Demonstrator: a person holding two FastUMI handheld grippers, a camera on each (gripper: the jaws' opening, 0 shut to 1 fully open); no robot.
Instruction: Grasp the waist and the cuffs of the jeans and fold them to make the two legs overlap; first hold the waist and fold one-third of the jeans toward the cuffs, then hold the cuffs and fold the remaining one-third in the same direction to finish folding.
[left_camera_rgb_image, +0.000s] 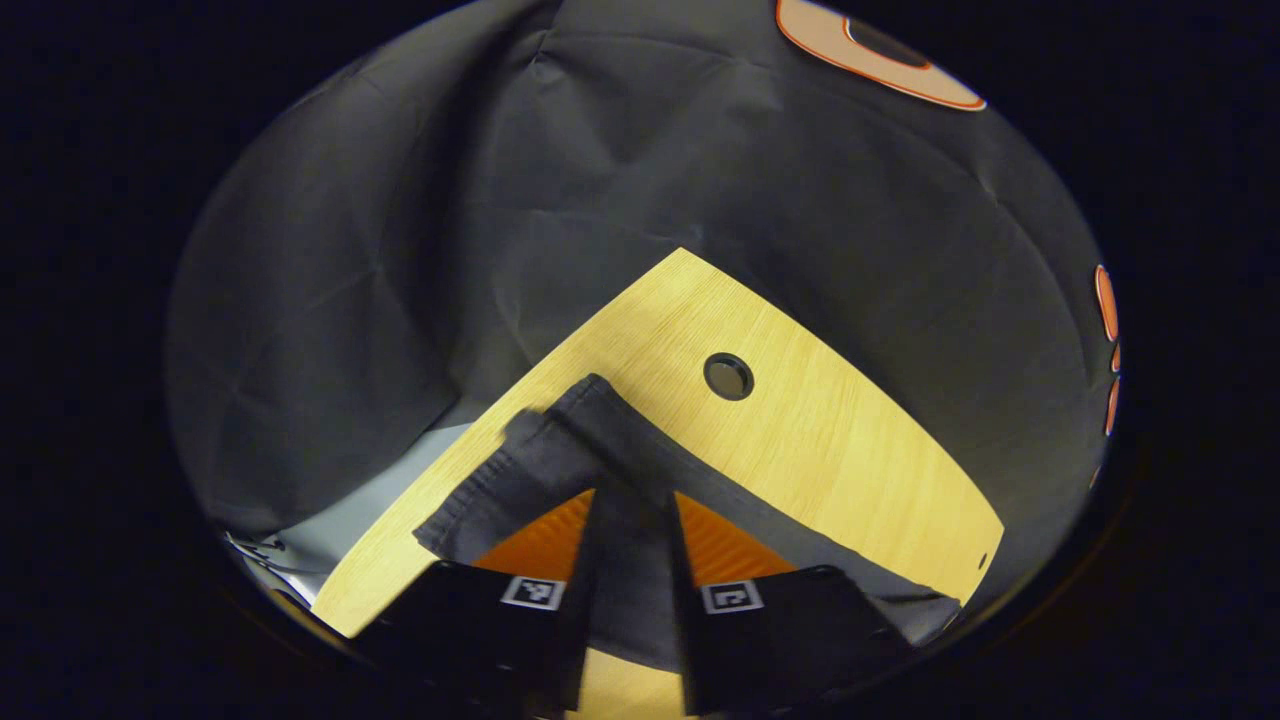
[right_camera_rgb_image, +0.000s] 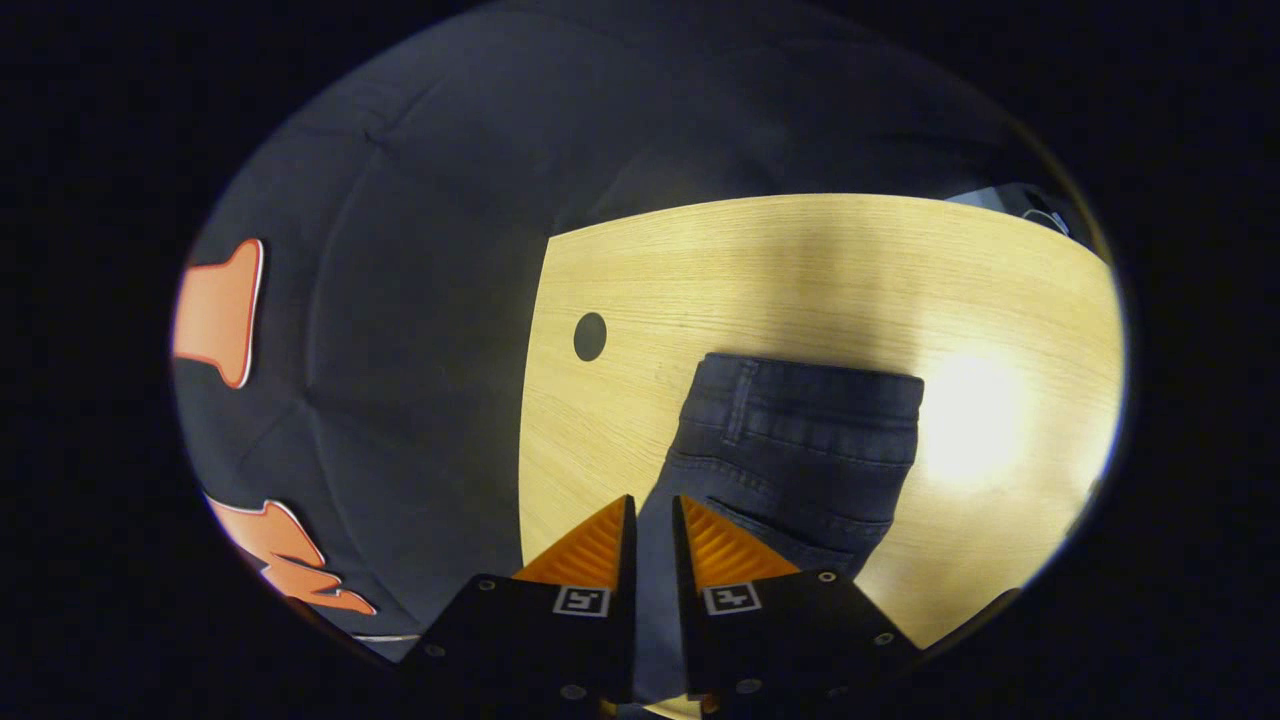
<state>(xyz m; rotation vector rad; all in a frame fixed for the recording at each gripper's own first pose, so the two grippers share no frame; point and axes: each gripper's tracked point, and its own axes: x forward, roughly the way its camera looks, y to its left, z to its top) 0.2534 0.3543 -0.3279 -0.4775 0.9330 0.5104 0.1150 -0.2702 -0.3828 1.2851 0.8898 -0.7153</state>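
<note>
Both views close, downward — shared jeans, table.

A light wooden table with visible grain is seen in both views, and a round dark hole is cut through its top near one edge. Black creased cloth is hung behind and beside it as the wall. A bright glare patch is cast on the tabletop in the right gripper view.
</note>
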